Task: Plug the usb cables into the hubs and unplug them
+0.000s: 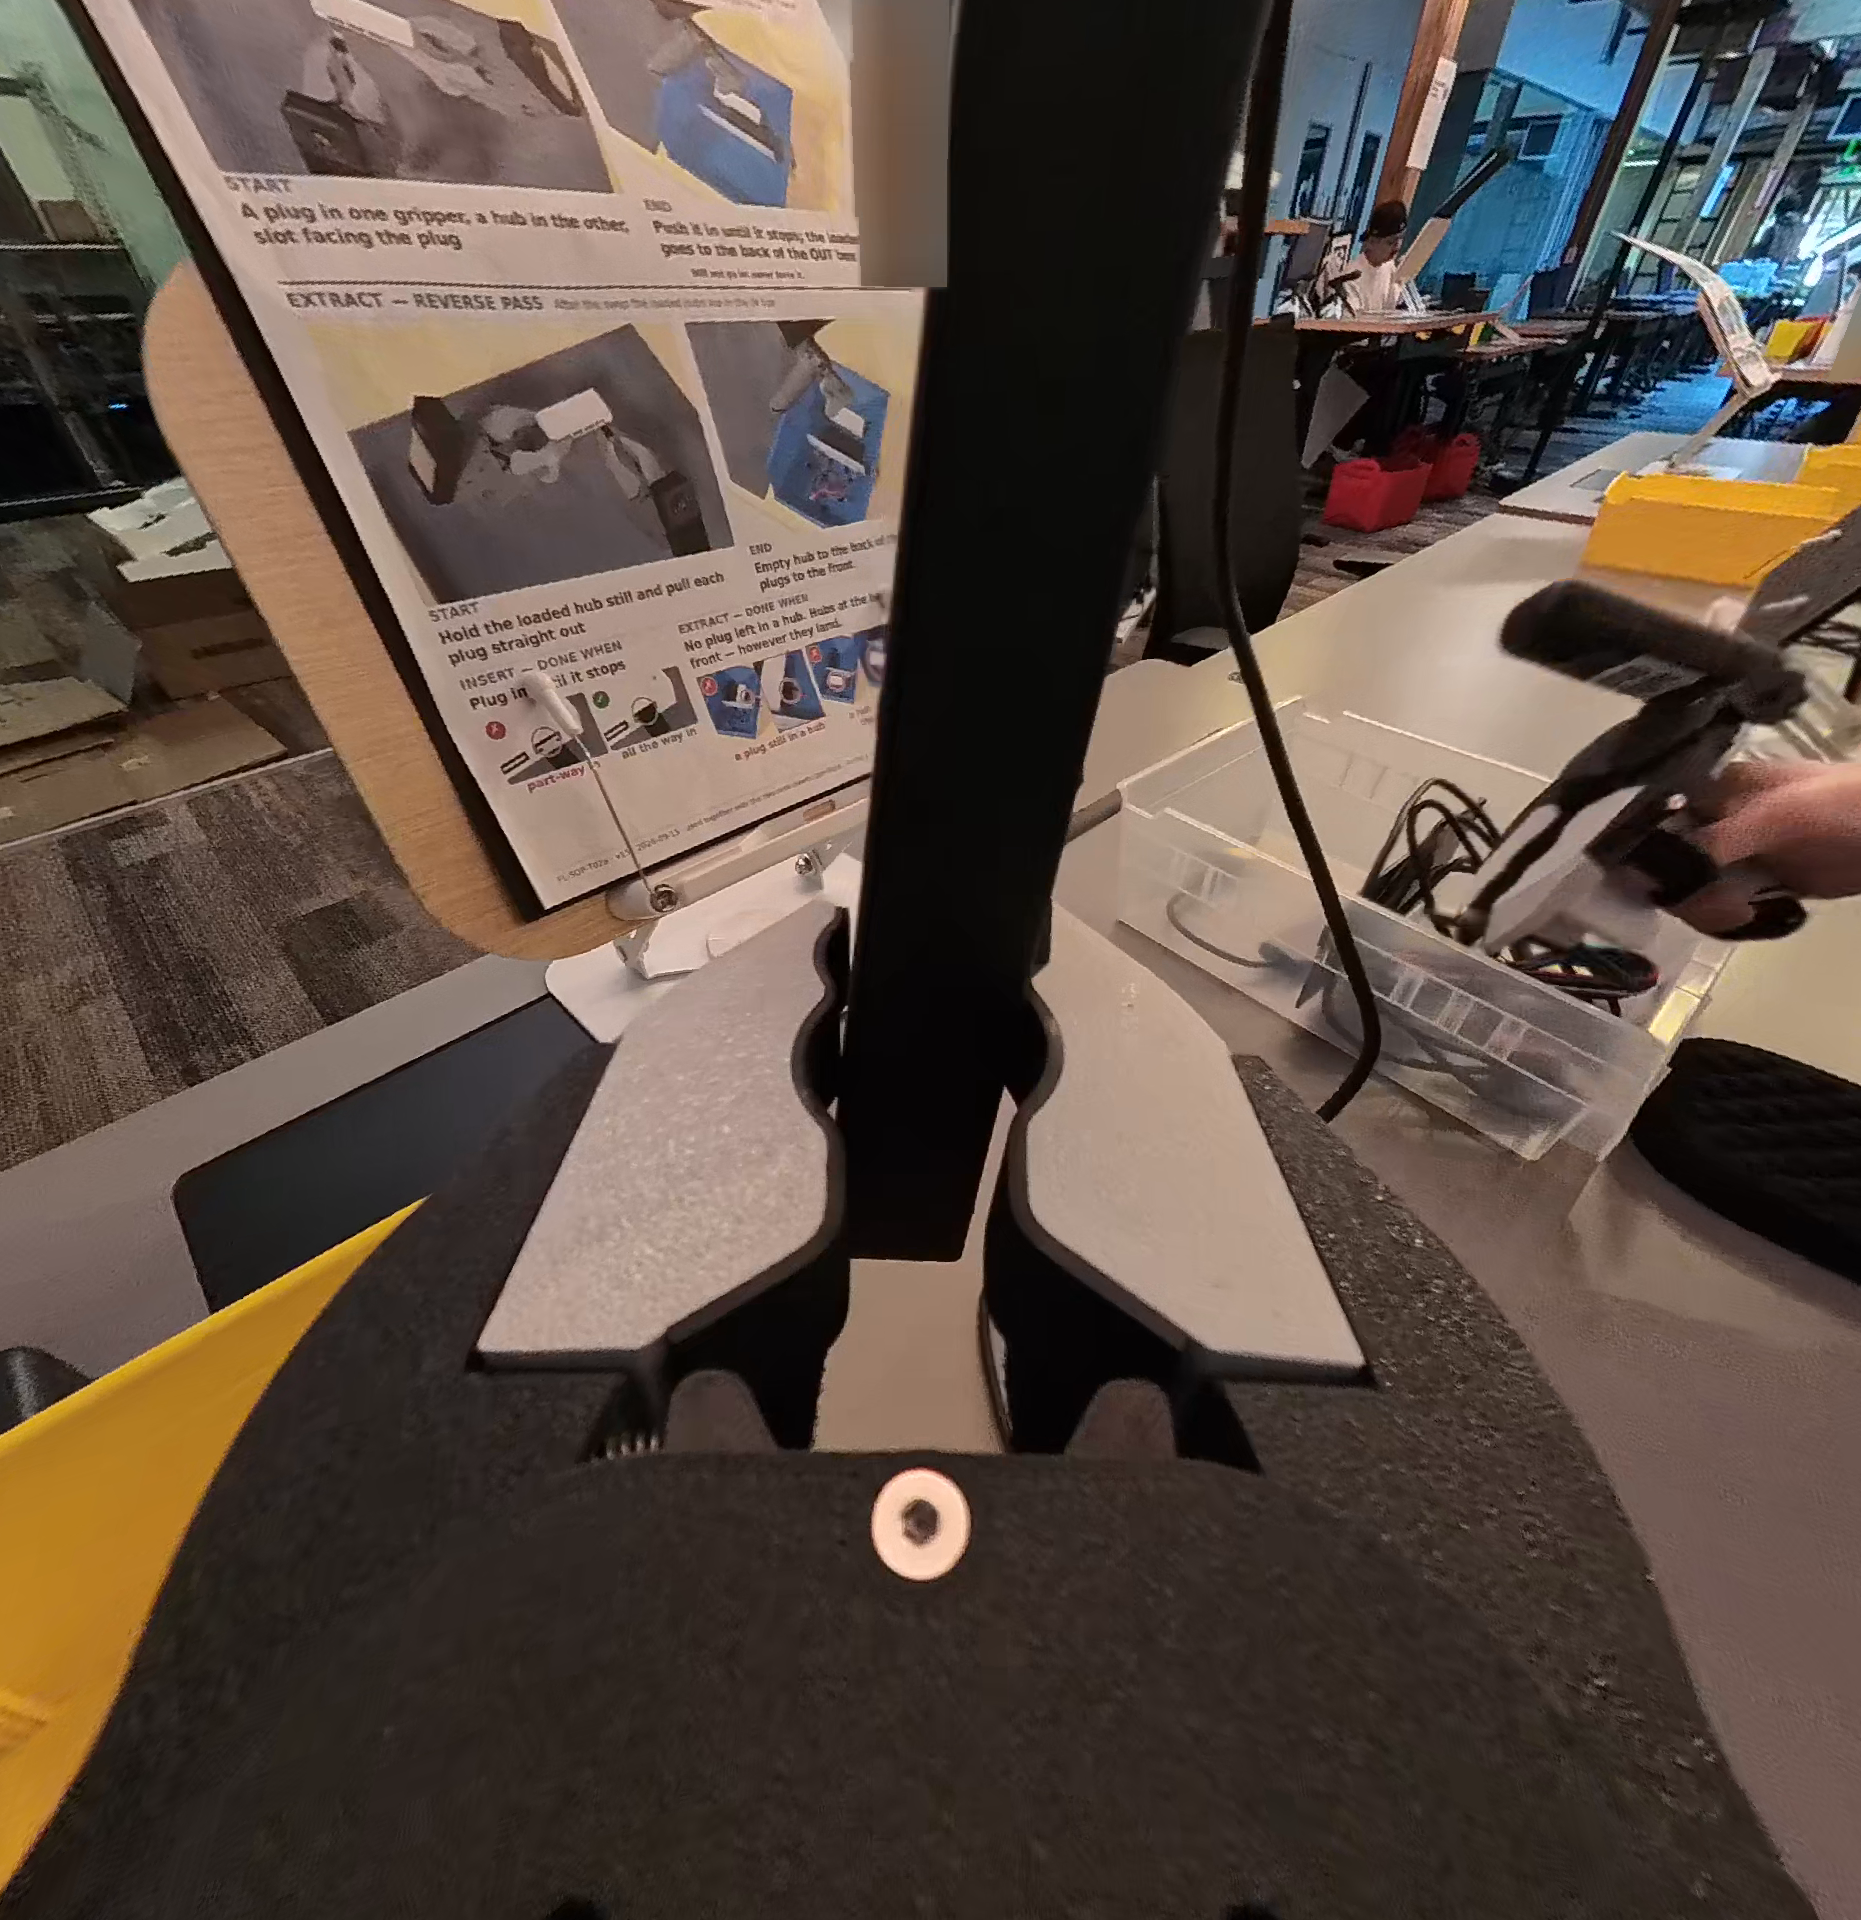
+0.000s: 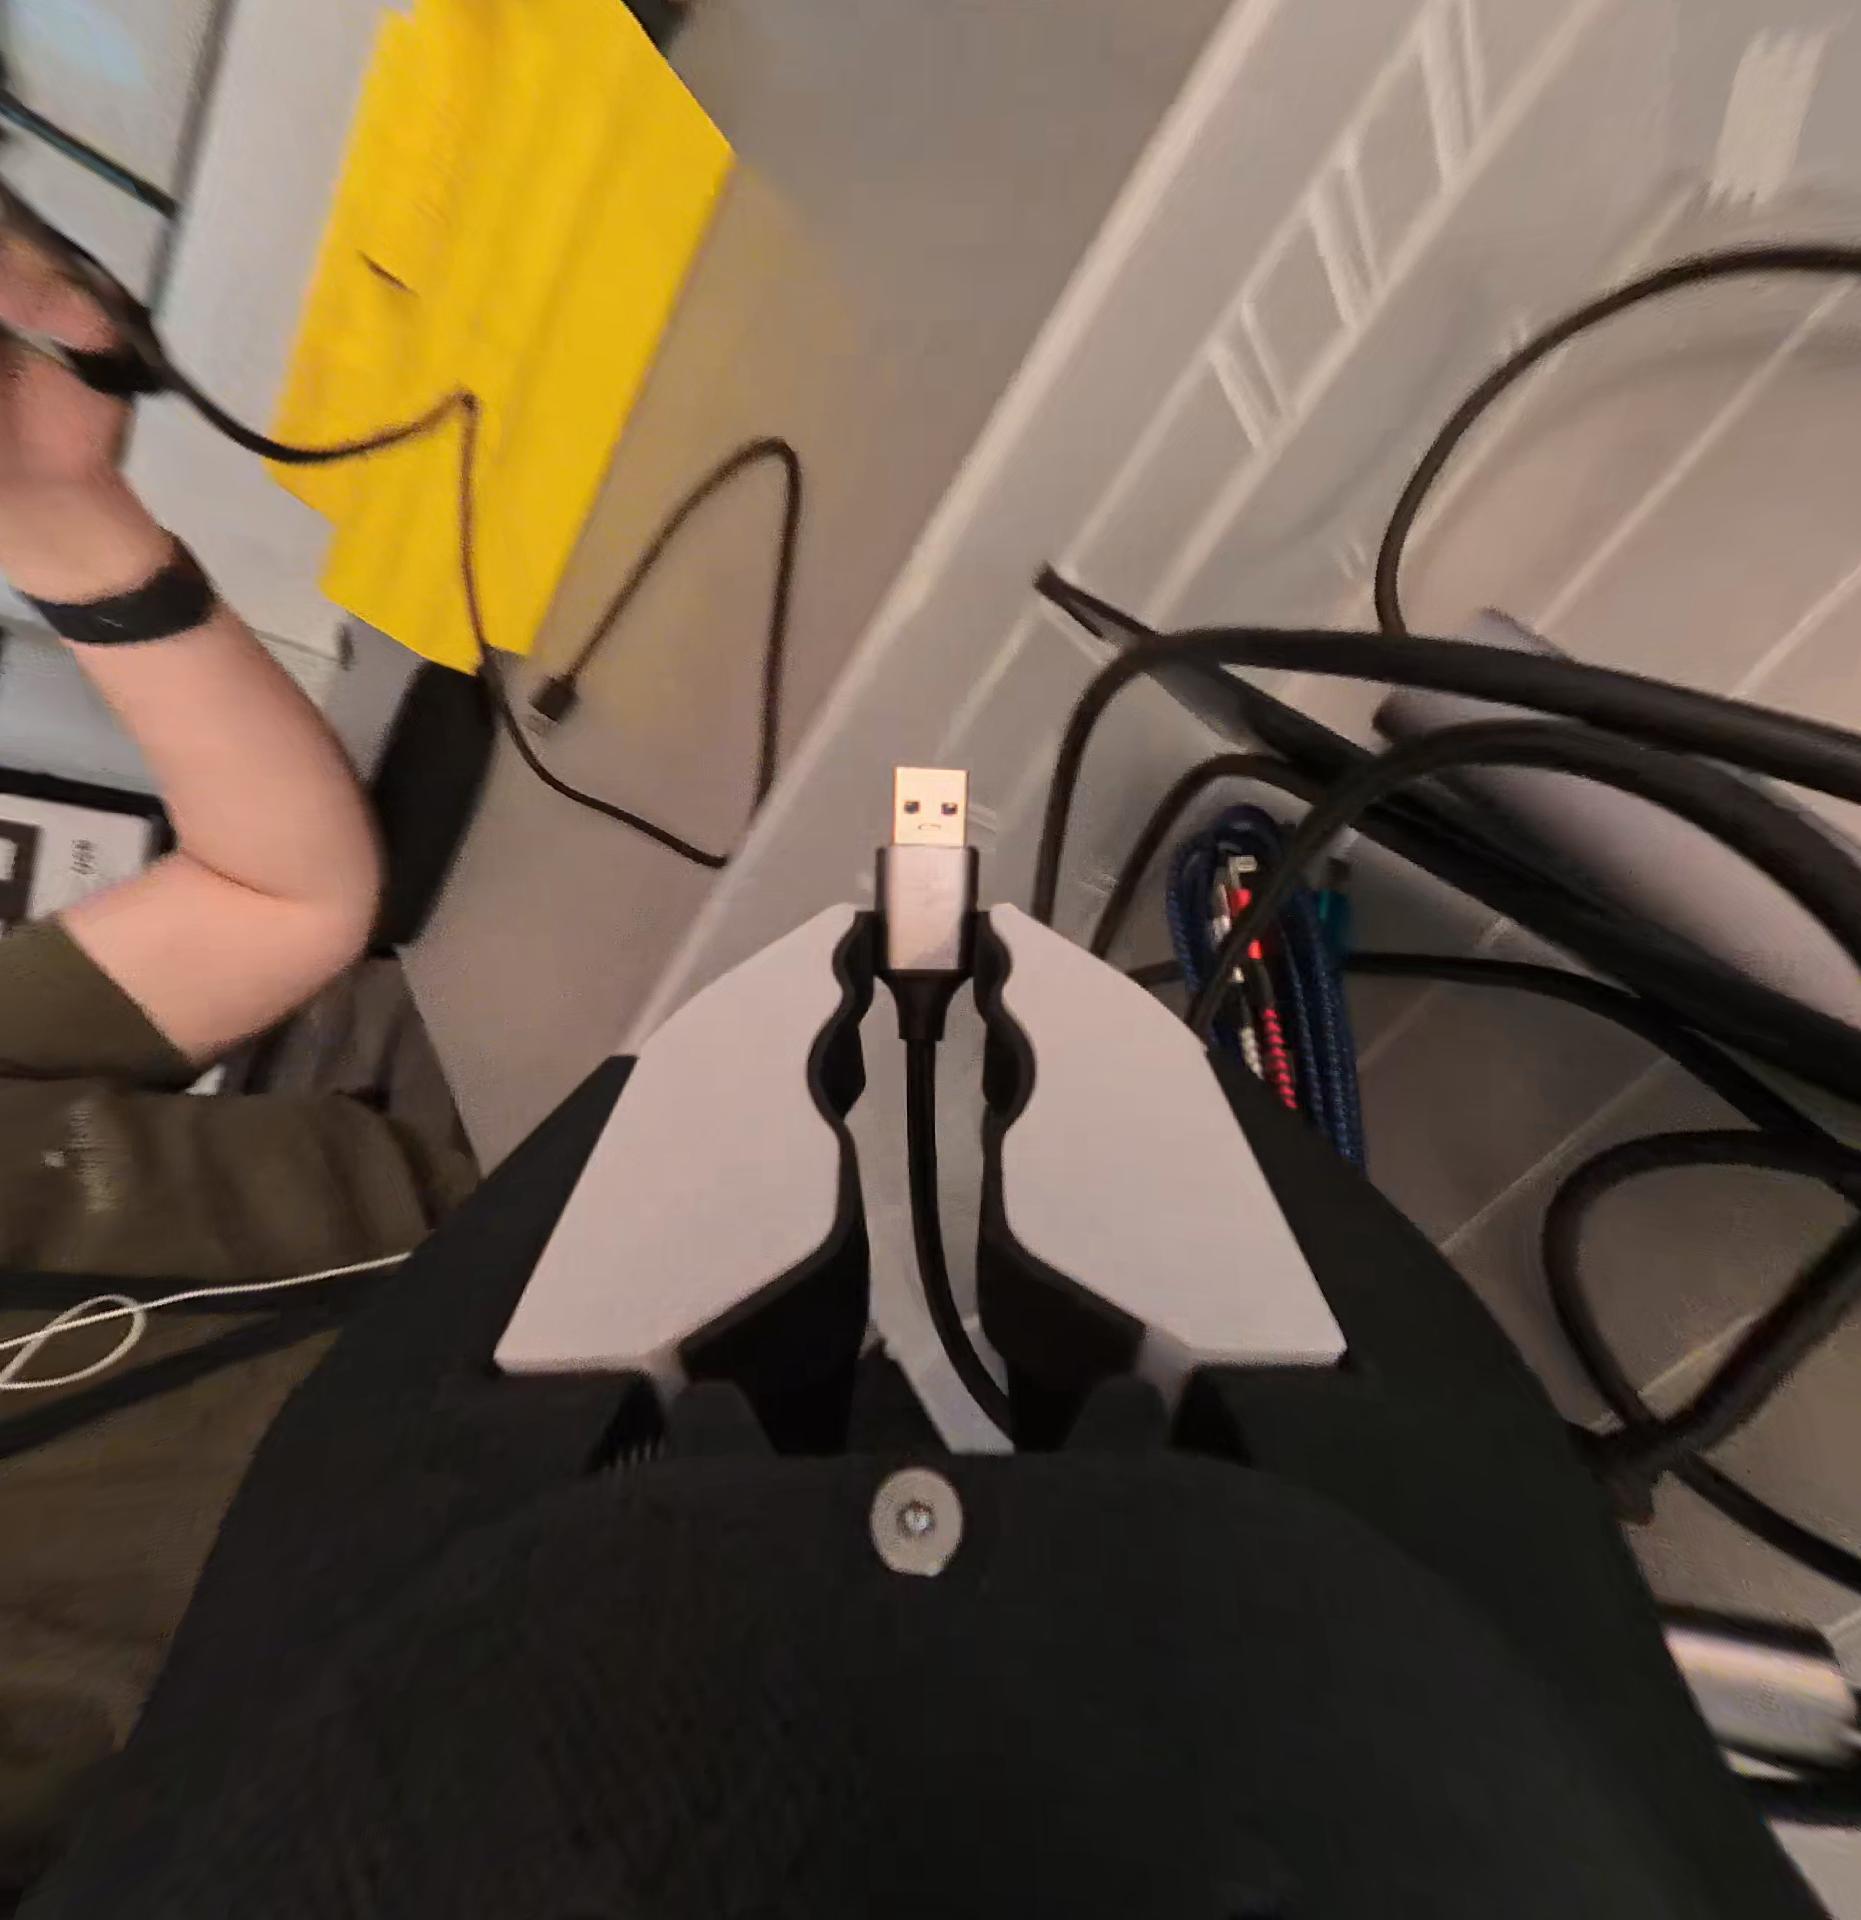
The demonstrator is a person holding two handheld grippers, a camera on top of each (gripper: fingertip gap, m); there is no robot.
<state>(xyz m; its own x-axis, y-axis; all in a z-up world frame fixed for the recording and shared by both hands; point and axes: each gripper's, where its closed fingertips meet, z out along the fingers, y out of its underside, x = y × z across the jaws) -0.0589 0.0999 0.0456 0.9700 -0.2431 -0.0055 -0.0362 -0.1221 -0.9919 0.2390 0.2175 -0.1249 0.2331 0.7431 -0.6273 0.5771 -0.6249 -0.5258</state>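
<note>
Both tongs clenched: left tongs on black hub; right tongs on USB plug.

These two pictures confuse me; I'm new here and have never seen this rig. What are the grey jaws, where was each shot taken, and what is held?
No robot: a person holds two handheld grippers, each with a camera looking along its fingers. The left wrist view shows the left gripper clamping a long black hub, held upright before an instruction sheet. Farther right, the right gripper reaches into a clear bin of cables on the grey table. The right wrist view shows that gripper clamping a USB plug, metal tip forward, above the tangled cables.
</note>
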